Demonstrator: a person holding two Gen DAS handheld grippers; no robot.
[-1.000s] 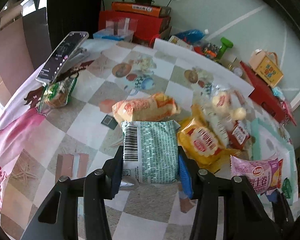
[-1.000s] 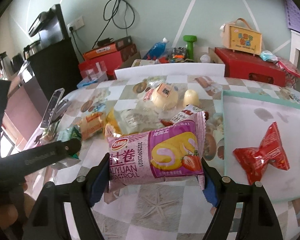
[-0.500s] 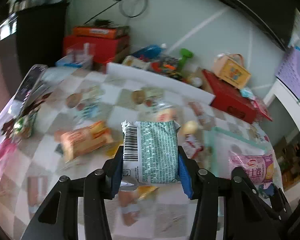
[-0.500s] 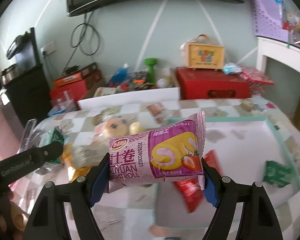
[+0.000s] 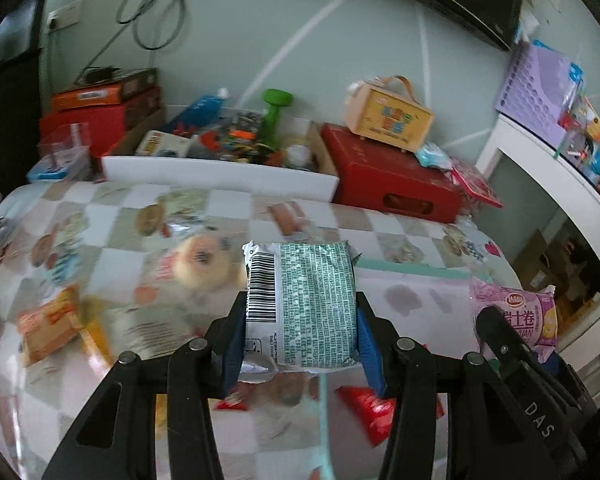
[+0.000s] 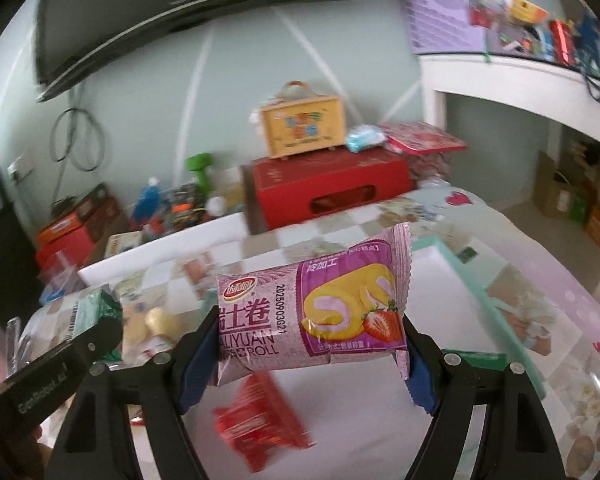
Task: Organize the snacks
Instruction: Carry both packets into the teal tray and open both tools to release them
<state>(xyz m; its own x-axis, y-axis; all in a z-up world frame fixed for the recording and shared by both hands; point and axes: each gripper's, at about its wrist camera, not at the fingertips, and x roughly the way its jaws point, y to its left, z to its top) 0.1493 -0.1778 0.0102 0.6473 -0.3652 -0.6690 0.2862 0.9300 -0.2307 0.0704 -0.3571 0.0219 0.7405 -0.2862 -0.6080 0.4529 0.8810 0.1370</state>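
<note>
1. The left tongs (image 5: 302, 330) pinch a green-and-white printed foil snack packet (image 5: 302, 304), barcode side up, clear of the table.
2. The right tongs (image 6: 300, 346) pinch a pink plastic-wrapped strawberry Swiss roll (image 6: 314, 316) across its length, also held in the air.
3. A second ago both packets hung low over the loose heap of snacks on the checked tablecloth (image 5: 112, 240); now both have swung across to the white tray with a mint-green rim (image 6: 458, 276), which lies directly beneath them.
4. The heap, with its orange-wrapped bread packet (image 5: 48, 324) and round pale bun in clear wrap (image 5: 200, 260), has slid off to the left and blurs with the motion.
5. A red crinkled foil snack packet (image 6: 260, 420) already lies on the tray, under the Swiss roll; a small dark green packet (image 6: 474, 358) lies on the tray behind the right finger.
6. The shift suggests the carry is nearly over and the two packets are about to be set down on the tray beside those already there.
7. Both tools are held roughly level and side by side, pointing toward the far wall, the right one's tip showing at the edge of the left camera's view.
</note>
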